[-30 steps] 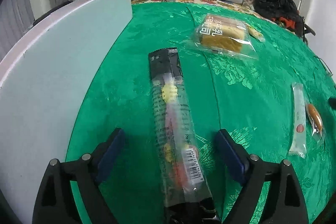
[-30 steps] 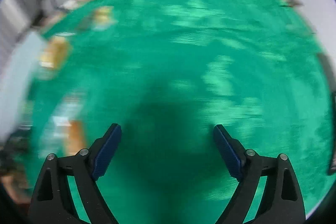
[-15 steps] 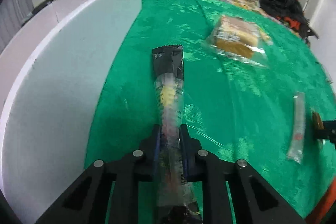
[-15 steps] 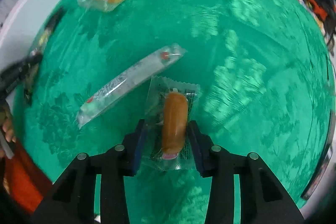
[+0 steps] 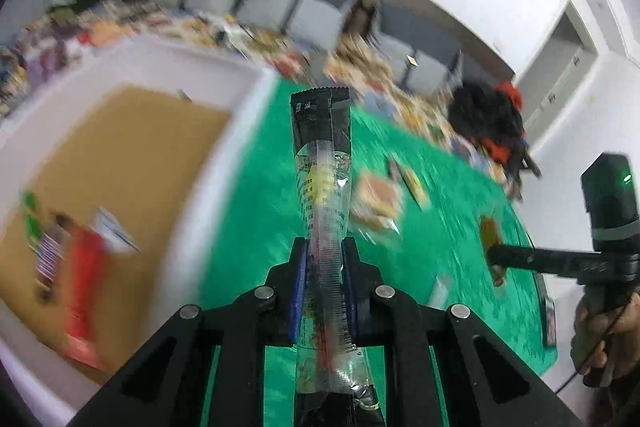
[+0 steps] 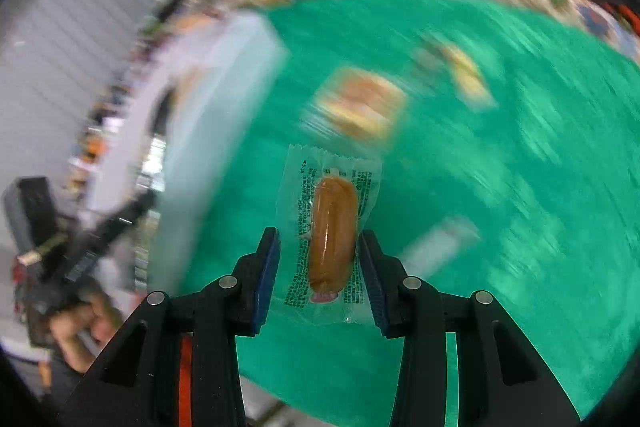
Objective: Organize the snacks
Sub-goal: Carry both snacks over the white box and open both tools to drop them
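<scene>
Green patterned cloth (image 5: 432, 243) covers the work surface, with a white-walled box (image 5: 192, 211) at its left edge, cardboard floor exposed and a few packets already lying inside; background detail is blurred. Your left gripper (image 5: 323, 283) is clamped fully on a long stick snack (image 5: 322, 163) with a black end, the wrapper pinched thin between the blue pads and its free end pointing up and away, clear of the cloth. Your right gripper (image 6: 319, 263) has its jaws closed in on a wrapped sausage (image 6: 333, 227); the pads bear on the clear wrapper at either side, and the packet hangs off the cloth. A bread packet (image 6: 360, 105), a yellow packet (image 6: 468, 75) and a pale stick wrapper (image 6: 440, 247) lie on the cloth, apart from each other. Assessment: you are in the carry step, both items lifted and the box not yet reached. Next, bring each load over the white wall before opening, and lower it close to the floor so the long stick does not catch the rim. Note that the sausage is held by film only and may slip.
</scene>
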The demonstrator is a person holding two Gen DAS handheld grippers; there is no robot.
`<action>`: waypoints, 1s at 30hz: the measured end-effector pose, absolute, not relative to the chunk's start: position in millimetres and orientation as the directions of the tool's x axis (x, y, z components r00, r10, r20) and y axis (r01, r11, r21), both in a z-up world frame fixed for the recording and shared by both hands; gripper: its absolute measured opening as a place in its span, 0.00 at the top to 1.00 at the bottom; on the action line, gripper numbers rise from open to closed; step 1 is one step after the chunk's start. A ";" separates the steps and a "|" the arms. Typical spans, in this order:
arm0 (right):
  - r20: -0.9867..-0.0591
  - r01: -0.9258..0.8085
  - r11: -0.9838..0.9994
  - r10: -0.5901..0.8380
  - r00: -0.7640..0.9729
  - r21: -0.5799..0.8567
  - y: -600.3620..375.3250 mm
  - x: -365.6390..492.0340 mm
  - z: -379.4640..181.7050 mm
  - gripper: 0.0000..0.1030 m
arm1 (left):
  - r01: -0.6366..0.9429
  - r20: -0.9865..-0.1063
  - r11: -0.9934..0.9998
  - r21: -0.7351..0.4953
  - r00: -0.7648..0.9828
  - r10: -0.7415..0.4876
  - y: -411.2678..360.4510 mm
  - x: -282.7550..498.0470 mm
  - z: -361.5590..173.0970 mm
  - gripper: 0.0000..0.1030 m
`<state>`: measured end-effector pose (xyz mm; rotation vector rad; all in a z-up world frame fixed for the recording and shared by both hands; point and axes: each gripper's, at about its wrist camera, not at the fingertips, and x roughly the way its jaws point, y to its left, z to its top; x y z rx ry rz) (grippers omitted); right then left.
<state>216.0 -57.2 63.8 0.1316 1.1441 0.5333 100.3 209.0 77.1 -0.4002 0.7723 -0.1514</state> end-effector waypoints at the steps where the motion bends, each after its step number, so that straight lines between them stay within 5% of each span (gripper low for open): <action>1: -0.803 -0.377 0.841 0.510 0.309 0.389 -31.5 219.1 82.2 0.58 | -0.043 -0.645 0.923 -0.384 0.728 -0.234 231.0 101.0 89.6 0.85; 4: -0.743 -0.490 0.759 0.605 0.287 0.429 49.3 219.1 123.9 0.56 | -0.155 -0.663 0.941 -0.300 0.743 -0.089 290.1 100.6 105.5 0.84; 6: -0.723 -0.531 0.723 0.637 0.266 0.442 89.5 215.7 135.9 0.42 | -0.237 -0.681 0.940 -0.246 0.733 0.006 325.0 98.1 106.1 0.81; 7: -0.713 -0.550 0.705 0.653 0.256 0.449 111.4 214.3 141.3 0.36 | -0.300 -0.696 0.934 -0.196 0.713 0.083 343.9 94.2 102.8 0.68; 8: -0.702 -0.565 0.687 0.669 0.244 0.458 126.2 212.8 144.2 0.25 | -0.349 -0.710 0.923 -0.161 0.690 0.138 358.6 92.2 98.8 0.42; 9: -0.697 -0.575 0.678 0.675 0.241 0.458 138.0 210.7 147.5 0.25 | -0.382 -0.718 0.913 -0.142 0.675 0.171 369.2 89.3 94.3 0.21; 12: -0.680 -0.586 0.682 0.678 0.280 0.438 145.9 199.4 154.3 0.25 | -0.453 -0.708 0.884 -0.117 0.662 0.246 393.5 68.5 84.7 0.18; 17: -0.686 -0.575 0.754 0.601 0.410 0.317 104.9 209.5 145.0 0.25 | -0.429 -0.702 0.885 -0.180 0.686 0.190 383.8 51.7 76.9 0.18; 24: -0.786 -0.336 0.941 0.240 0.570 0.044 -58.6 236.2 56.3 0.25 | -0.126 -0.662 0.963 -0.239 0.746 -0.067 254.3 74.4 95.7 0.17; 27: -0.837 -0.167 0.985 0.054 0.545 -0.045 -142.0 237.4 8.3 0.25 | -0.019 -0.656 0.971 -0.240 0.740 -0.148 203.5 80.8 96.3 0.02; 30: -0.875 -0.006 0.999 -0.026 0.483 -0.034 -219.7 216.3 -32.3 0.25 | 0.041 -0.672 0.975 -0.220 0.718 -0.181 153.9 89.9 76.9 0.01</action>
